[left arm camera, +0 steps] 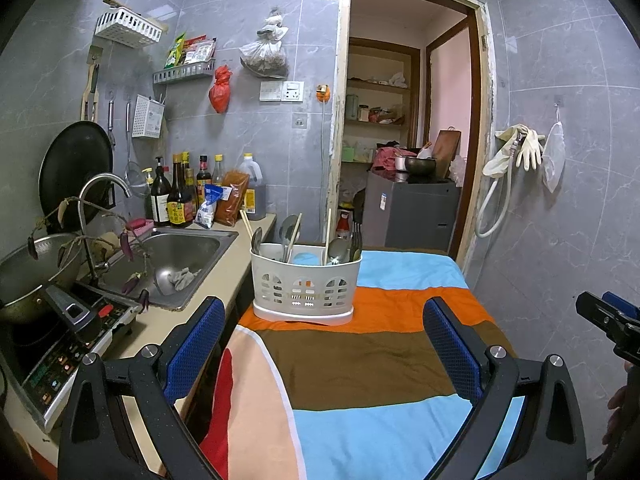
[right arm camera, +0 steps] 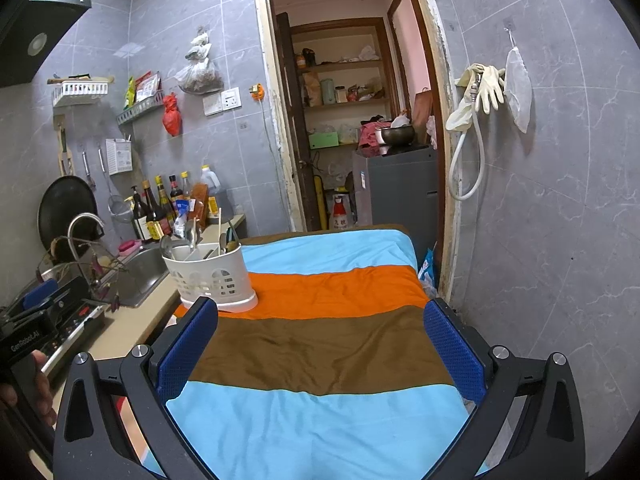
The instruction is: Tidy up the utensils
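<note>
- utensil holder [left arm camera: 306, 280] with spoons [left arm camera: 289, 236] and chopsticks [left arm camera: 328, 232] seen mid-frame on striped cloth [left arm camera: 360, 344].
- left gripper [left arm camera: 324, 332] and right gripper [right arm camera: 320, 336] spread wide, nothing held.

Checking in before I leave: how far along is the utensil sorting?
Spoons, a fork and chopsticks already stand in the white caddy on the striped cloth. Nothing is in hand: the left gripper and right gripper are open and empty. No loose utensils show.
</note>
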Available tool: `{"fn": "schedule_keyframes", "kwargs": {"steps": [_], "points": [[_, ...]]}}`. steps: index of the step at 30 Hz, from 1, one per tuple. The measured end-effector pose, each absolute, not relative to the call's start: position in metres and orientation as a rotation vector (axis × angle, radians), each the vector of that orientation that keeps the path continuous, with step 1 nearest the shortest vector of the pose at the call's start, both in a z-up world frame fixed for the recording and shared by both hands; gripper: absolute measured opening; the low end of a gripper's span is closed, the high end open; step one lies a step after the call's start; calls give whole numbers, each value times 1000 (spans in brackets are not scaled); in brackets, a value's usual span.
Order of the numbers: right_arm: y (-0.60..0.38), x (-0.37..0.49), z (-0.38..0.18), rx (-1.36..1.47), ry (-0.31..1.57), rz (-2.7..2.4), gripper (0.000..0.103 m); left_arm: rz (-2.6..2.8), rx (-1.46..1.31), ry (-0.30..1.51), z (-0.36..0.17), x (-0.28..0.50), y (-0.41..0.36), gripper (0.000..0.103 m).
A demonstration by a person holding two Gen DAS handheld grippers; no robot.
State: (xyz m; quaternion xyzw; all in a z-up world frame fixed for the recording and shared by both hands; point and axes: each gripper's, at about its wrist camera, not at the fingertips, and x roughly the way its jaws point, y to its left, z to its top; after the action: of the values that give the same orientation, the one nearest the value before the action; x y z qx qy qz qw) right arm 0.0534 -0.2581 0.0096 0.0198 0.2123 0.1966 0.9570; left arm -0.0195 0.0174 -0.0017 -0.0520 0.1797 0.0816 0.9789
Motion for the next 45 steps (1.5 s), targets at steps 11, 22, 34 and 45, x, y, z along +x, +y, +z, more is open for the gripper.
{"fn": "schedule_keyframes", "kwargs": {"steps": [11,22,34,45], "points": [[-257,53,10,42,433,398,103,165,-104,362,-3,-20,16,97],[-257,53,10,41,431,397,103,164,-104,361,-4,-20,16,97],[-257,53,10,40,433,398,103,165,-104,360,-4,-20,16,97],[-257,52,10,40,433,398,103,166,-103,359,-3,-20,15,97]]}}
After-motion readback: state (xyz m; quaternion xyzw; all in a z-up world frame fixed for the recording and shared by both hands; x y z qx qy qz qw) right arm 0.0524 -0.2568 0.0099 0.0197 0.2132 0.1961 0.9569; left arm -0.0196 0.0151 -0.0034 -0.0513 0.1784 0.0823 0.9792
